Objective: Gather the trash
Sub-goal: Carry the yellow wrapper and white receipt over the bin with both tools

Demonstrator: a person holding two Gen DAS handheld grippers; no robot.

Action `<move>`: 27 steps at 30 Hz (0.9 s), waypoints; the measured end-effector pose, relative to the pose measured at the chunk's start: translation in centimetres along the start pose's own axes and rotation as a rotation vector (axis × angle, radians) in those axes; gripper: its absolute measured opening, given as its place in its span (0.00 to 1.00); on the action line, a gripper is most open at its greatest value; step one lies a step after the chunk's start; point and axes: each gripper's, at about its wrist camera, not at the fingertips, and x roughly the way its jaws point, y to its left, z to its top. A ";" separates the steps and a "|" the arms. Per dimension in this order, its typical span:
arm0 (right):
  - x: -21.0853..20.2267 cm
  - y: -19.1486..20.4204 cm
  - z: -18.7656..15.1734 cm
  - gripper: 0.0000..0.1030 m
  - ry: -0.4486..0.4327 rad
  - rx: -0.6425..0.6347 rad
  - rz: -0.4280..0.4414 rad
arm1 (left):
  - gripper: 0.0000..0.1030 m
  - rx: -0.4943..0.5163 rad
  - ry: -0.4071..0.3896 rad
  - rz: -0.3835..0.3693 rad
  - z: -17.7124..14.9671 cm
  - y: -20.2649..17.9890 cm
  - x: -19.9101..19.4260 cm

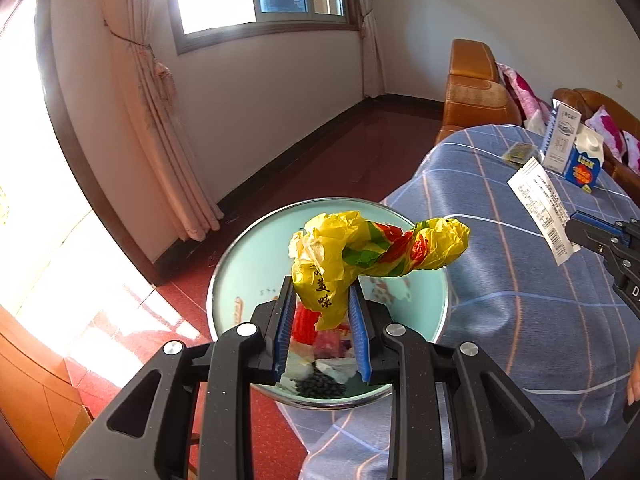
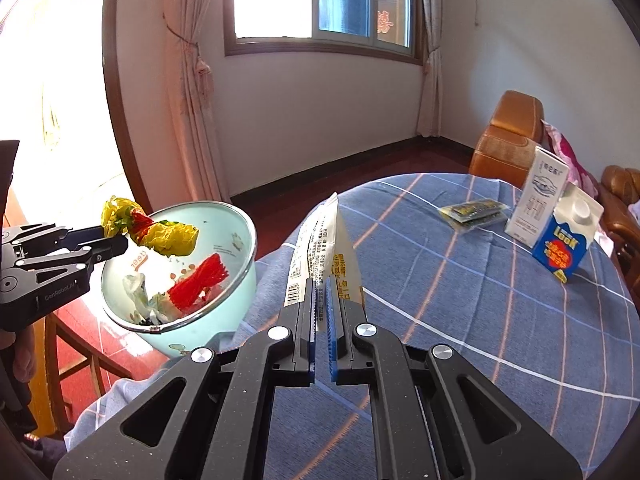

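Left gripper (image 1: 322,300) clamps the lower tail of a crumpled yellow wrapper (image 1: 372,248), jaws narrow with the plastic pinched between the blue pads. Right gripper (image 2: 322,300) is closed tight on a flat white packet (image 2: 324,240), which stands up from its fingertips. In the left wrist view that gripper is cut off at the right edge, only its tip and the packet's barcode end showing.

Wrapper juts up and right from the left jaws, hanging over the pale green bin (image 1: 240,264) at centre frame. Wrapper is yellow with red and green patches and dark printed characters, twisted in the middle. In the right wrist view it sits at left, above the bin's rim.

Bin contents partly hidden behind the left gripper's fingers: a red ridged wrapper (image 2: 198,284), white crumpled scraps, something dark and beady at the bottom, hard to identify.

Blue checked tablecloth (image 2: 460,288) fills the right side. On it, right of frame: small dark-green sachet (image 2: 474,212), white carton (image 2: 538,196), blue carton (image 2: 566,240) touching or just beside it. Sachet print too small to read.
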 end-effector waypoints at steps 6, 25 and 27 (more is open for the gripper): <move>0.9 1.5 0.5 0.05 0.001 -0.041 0.024 | 0.25 -0.020 0.008 0.049 -0.2 1.6 0.3; 3.2 5.8 1.9 0.05 0.007 -0.143 0.091 | 0.25 -0.075 0.007 0.176 -0.4 5.4 0.5; 3.4 6.2 2.0 0.05 0.009 -0.151 0.098 | 0.25 -0.083 0.009 0.181 -0.3 5.7 0.5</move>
